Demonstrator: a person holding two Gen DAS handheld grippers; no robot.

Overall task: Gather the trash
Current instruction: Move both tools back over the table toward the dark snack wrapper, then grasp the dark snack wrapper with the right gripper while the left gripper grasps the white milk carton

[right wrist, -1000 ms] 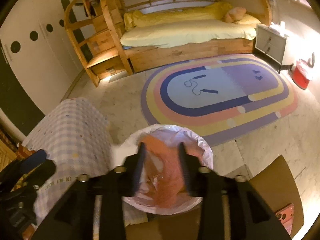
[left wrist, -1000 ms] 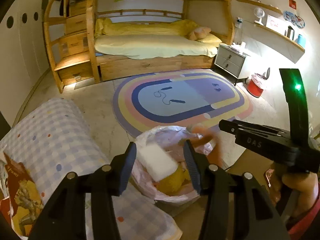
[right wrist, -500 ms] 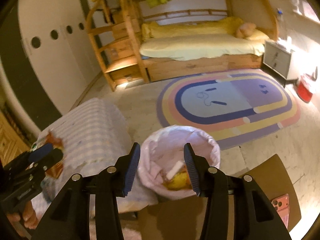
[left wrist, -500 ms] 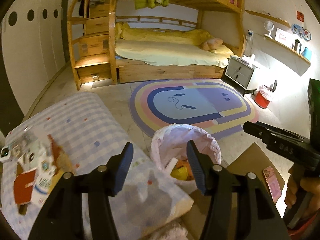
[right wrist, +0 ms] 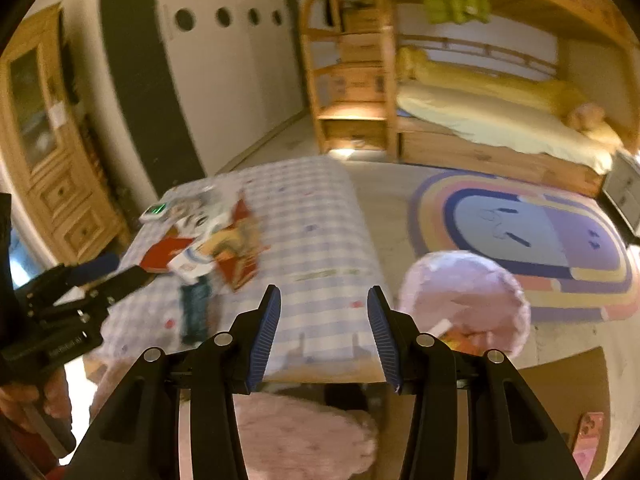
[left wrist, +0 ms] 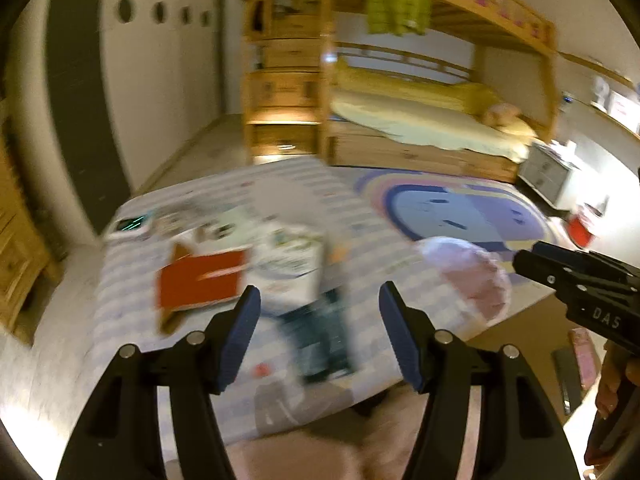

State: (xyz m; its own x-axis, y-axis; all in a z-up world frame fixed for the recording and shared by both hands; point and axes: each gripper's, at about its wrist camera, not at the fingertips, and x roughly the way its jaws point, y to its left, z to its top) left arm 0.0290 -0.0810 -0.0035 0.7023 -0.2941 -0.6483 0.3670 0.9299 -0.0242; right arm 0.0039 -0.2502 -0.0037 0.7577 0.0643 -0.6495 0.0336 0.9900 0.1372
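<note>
Loose trash lies on the checked tablecloth (left wrist: 360, 232): a red packet (left wrist: 200, 280), a white carton (left wrist: 288, 256) and a dark teal wrapper (left wrist: 324, 340), all blurred. My left gripper (left wrist: 320, 308) hovers over the wrapper, its jaws opening with nothing between them. In the right wrist view the trash pile (right wrist: 208, 244) sits left of my right gripper (right wrist: 323, 320), which is open and empty above the table's near edge. The pink-bagged bin (right wrist: 464, 300) stands on the floor to the right and holds white and orange trash (right wrist: 452, 332). Each gripper shows in the other's view: left gripper (right wrist: 120, 270), right gripper (left wrist: 532, 264).
A small device with a green display (left wrist: 132, 226) lies at the table's far left. A pink fluffy stool (right wrist: 304, 432) is under the near edge. A brown mat (right wrist: 560, 392) with a pink phone (right wrist: 588, 432) lies right of the bin. Rug, bunk bed and cabinet are beyond.
Both grippers swung left from above the bin to the table. The white piece and the orange piece once between the jaws now lie in the bin. The left jaws have widened.
</note>
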